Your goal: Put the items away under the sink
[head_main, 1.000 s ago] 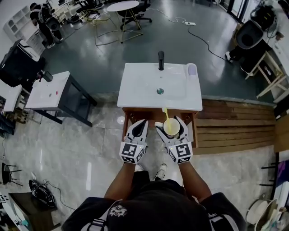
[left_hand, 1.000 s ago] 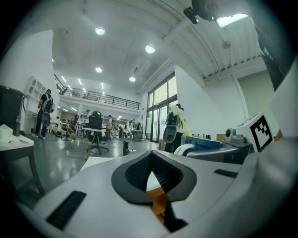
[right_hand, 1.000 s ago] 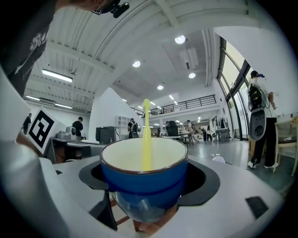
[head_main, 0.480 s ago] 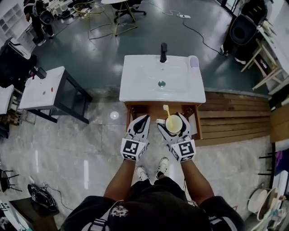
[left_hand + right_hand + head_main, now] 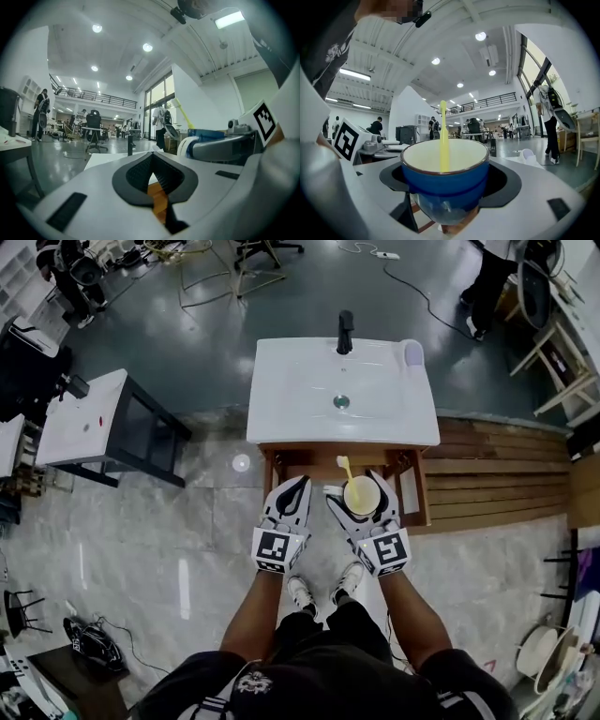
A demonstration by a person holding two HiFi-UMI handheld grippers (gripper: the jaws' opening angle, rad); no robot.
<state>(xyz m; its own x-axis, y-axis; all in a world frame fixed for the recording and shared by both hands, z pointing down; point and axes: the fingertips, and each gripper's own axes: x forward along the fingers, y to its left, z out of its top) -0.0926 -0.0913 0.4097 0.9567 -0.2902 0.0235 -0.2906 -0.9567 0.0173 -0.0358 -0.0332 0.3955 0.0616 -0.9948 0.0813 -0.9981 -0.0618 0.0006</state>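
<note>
A white sink [image 5: 375,418] with a black faucet [image 5: 346,331] tops a wooden cabinet [image 5: 410,486]. It stands where pale marble floor tiles [image 5: 169,531] meet a darker grey floor, with wooden planks [image 5: 497,488] to its right. A white tabletop [image 5: 84,423] on a black frame stands well apart at the left. The room is a large open hall with ceiling lights, desks and distant people. The right hand-held gripper [image 5: 360,491] is clamped on a blue cup [image 5: 445,180] with a cream inside and a yellow stick [image 5: 443,136] in it. The cup is held just in front of the cabinet, below the sink's front edge. The left hand-held gripper [image 5: 298,488] has its jaws together on nothing. The sink top hides the cabinet's inside, and what the yellow stick is cannot be told.
</note>
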